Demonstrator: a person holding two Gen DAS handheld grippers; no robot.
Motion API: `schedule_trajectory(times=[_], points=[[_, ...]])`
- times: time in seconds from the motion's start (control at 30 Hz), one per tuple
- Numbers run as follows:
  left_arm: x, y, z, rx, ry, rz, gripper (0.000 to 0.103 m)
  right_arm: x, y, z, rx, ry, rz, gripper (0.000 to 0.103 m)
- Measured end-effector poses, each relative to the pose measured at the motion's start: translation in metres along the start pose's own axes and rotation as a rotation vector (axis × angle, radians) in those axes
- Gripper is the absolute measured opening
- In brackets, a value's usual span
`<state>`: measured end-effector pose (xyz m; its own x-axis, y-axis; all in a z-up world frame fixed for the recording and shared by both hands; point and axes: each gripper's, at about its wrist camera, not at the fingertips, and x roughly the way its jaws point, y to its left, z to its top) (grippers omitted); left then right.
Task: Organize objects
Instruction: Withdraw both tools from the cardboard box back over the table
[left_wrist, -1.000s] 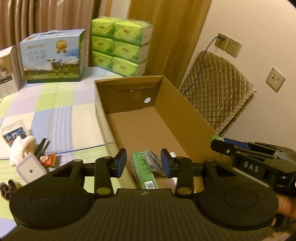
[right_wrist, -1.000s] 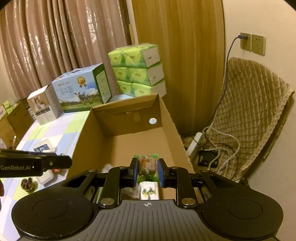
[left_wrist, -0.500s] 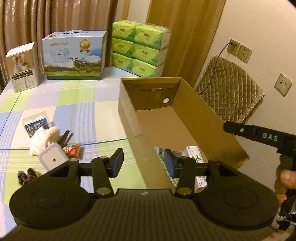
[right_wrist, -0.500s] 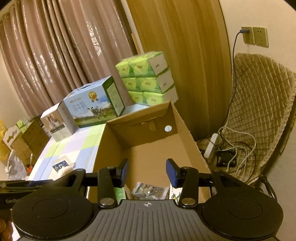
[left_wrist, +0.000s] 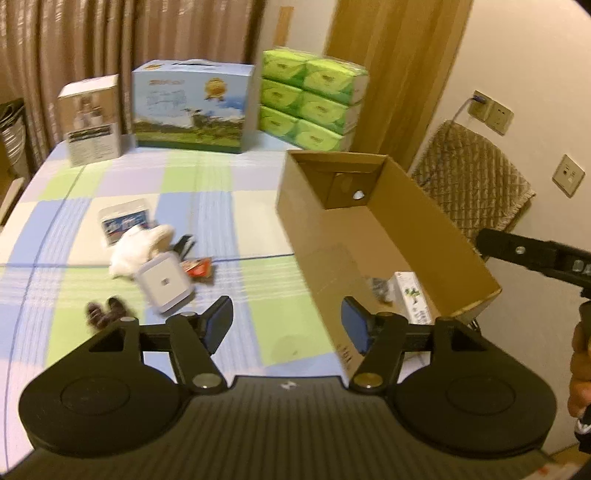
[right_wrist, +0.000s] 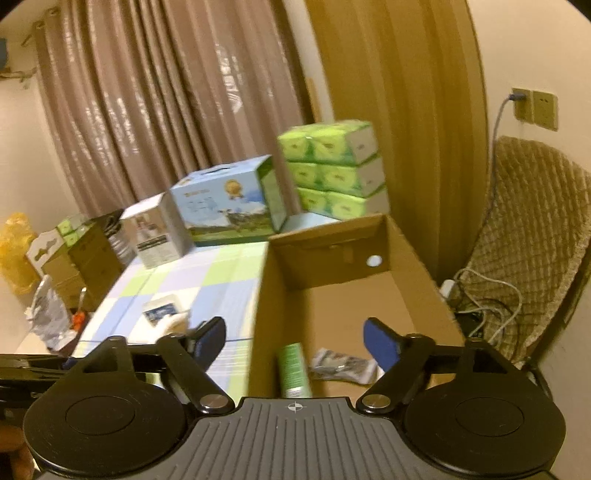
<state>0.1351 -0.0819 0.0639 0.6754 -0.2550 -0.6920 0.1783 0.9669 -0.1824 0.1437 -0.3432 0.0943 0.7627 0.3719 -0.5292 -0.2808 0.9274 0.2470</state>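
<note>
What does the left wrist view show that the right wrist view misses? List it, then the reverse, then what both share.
Only the left wrist view: the white square device, red packet and dark pieces on the checked cloth.

Only the right wrist view: the green box inside the cardboard box, and the floor cables.

Both: the cardboard box, green tissue packs, blue cow carton, and open jaws on the left gripper and right gripper.

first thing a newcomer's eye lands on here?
Likely the open cardboard box at the table's right edge, with a few small packets in its near end. Next, the loose clutter left of it on the checked tablecloth, around a white square device. Both the left gripper and right gripper are open and empty.
</note>
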Motion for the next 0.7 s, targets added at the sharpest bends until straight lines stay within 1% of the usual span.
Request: schedule_trajectory(times=[0.03,0.1,0.2,0.27,0.37,0.5,0.7], points=[[-0.004,0.006,-0.004,-0.01,0.001,0.006,0.065,-0.001,0.007,-0.002,-0.003,0.003,0.01,0.084],[-0.014,0.019,-0.011,-0.024,0.0,0.028,0.074,-0.003,0.019,-0.006,-0.012,0.012,0.038,0.086],[-0.028,0.04,-0.022,-0.042,-0.01,0.067,0.083,-0.002,0.039,-0.014,-0.031,0.025,0.068,0.09],[-0.037,0.055,-0.028,-0.064,-0.015,0.094,0.087,-0.001,0.051,-0.021,-0.041,0.033,0.081,0.094],[-0.05,0.077,-0.036,-0.09,-0.027,0.141,0.095,0.002,0.068,-0.031,-0.062,0.054,0.101,0.095],[-0.061,0.101,-0.045,-0.122,-0.032,0.187,0.099,0.008,0.086,-0.041,-0.084,0.078,0.12,0.096],[-0.071,0.123,-0.054,-0.151,-0.043,0.222,0.1,0.014,0.107,-0.051,-0.12,0.095,0.131,0.097]])
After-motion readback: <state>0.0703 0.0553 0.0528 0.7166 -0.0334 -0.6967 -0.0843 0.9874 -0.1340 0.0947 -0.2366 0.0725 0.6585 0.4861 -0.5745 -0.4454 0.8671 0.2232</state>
